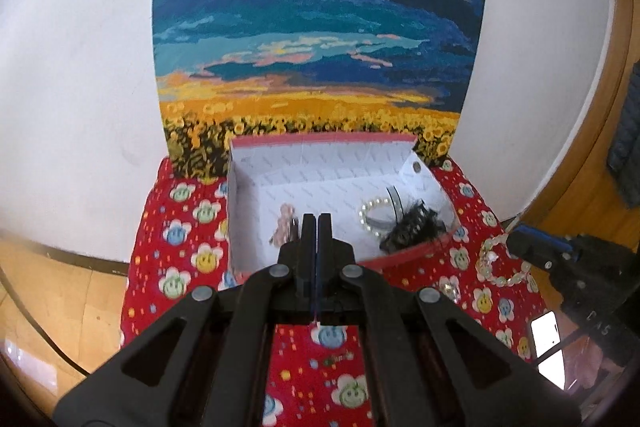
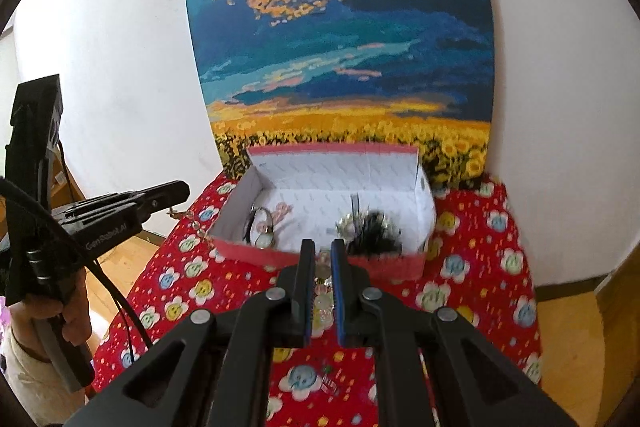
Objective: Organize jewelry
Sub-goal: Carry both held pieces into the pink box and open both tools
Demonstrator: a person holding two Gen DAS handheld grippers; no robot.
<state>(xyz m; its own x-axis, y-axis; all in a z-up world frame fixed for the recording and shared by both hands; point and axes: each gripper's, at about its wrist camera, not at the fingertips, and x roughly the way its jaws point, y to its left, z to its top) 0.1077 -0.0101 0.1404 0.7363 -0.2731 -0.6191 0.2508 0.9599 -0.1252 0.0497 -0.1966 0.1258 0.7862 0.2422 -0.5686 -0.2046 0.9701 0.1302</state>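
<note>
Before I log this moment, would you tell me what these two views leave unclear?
- Left gripper: in the left wrist view its shut fingers show no held item; the right wrist view hints at a thin chain, too small to confirm.
- Bead bracelet: in the right wrist view it lies between the fingers of the right gripper, blurred; contact is unclear.
- Box: the left gripper hides part of its floor.

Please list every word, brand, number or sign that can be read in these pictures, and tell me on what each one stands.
"GenRobot.AI": white print on the side of the left gripper, seen in the right wrist view.
"CA5", perhaps: faint marks on the body of the right gripper, too blurred to be sure.
Small grey marks repeated on the white lining of the box: too small to read.
</note>
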